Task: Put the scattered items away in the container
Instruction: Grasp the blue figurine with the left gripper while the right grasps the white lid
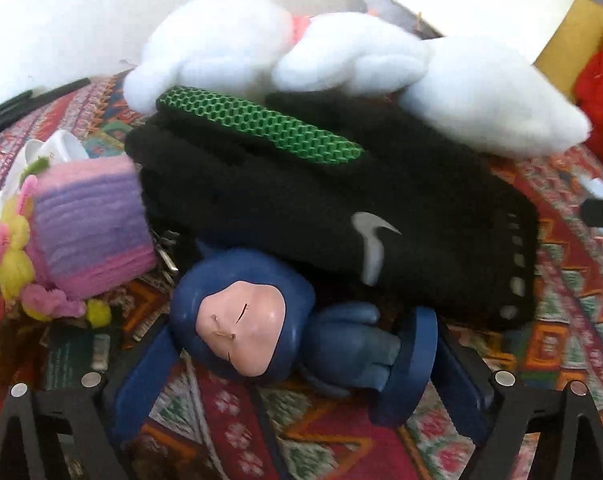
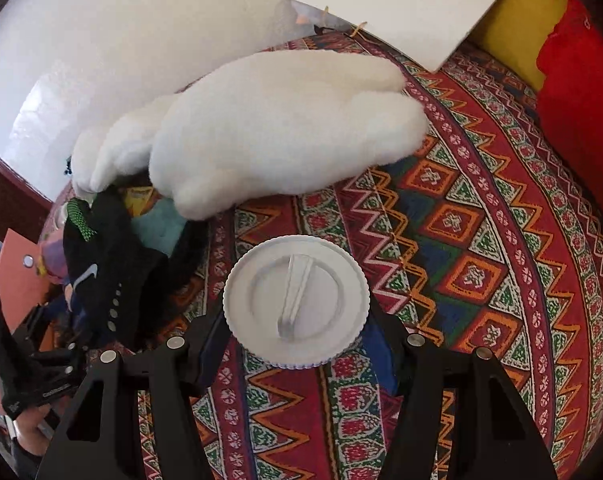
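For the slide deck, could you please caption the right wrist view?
Right gripper holding a round white ridged plastic lid above the patterned red woven cloth, white plush toy behind.

The left gripper (image 1: 285, 364) reaches forward low over the patterned cloth (image 1: 321, 440), its blue-padded fingers (image 1: 141, 392) spread wide on either side of the blue figurine (image 1: 261, 320); whether the pads press that figurine cannot be told; seen from the right wrist, the same gripper sits at the far left, beside the black glove (image 2: 109, 264). The right gripper (image 2: 297, 344) points forward; its two fingers stand at the rim of the white round lid (image 2: 296, 300), one on each side, touching it.
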Motion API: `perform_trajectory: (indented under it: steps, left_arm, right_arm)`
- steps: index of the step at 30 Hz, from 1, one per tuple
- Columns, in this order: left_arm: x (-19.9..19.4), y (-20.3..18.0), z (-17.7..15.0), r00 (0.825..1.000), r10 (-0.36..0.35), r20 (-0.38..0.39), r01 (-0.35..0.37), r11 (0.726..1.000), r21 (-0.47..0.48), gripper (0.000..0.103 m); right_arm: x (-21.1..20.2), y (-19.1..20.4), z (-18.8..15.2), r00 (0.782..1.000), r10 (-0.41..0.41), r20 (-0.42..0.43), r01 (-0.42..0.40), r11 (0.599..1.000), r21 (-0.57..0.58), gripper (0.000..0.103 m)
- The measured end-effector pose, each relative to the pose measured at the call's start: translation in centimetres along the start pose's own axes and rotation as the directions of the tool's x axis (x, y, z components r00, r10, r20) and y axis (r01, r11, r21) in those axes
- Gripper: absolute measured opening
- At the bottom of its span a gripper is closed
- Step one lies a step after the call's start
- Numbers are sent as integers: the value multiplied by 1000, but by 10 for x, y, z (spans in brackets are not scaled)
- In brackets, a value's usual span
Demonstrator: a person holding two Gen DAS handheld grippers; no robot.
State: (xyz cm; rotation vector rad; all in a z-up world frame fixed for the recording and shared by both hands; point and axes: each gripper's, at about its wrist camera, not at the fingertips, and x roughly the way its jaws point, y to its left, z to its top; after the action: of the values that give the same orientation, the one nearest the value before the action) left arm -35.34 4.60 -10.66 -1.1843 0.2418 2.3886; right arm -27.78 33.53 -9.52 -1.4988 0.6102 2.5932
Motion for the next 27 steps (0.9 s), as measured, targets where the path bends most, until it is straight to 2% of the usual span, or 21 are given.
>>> perform_trajectory:
  steps: [7,12,18,23,27]
  left_arm:
    - [-52,-42,-24,1000,15,7,-15,999,49,96]
    - [-101,-68,-37,998,22,57,-24,999,49,96]
    - [-154,-97,-53,991,19,133,-29,997,77,96]
    - [-198,-112,-54,977,30,213,-51,995,91,96]
    - [-231,-116,-50,958,39,285,-65,994,83,96]
  right_arm:
    - [-29,-10,-15,1000,13,16,-14,999,34,64]
    - [-56,-20,-35,999,38,18,-40,995,87,64]
    - [-93,-21,-62,998,33,49,-37,996,87,64]
    - [-134,-14,-74,993,21,115,-30,996,81,64]
    - [-178,6,-76,975,-12,221,3,999,42,64]
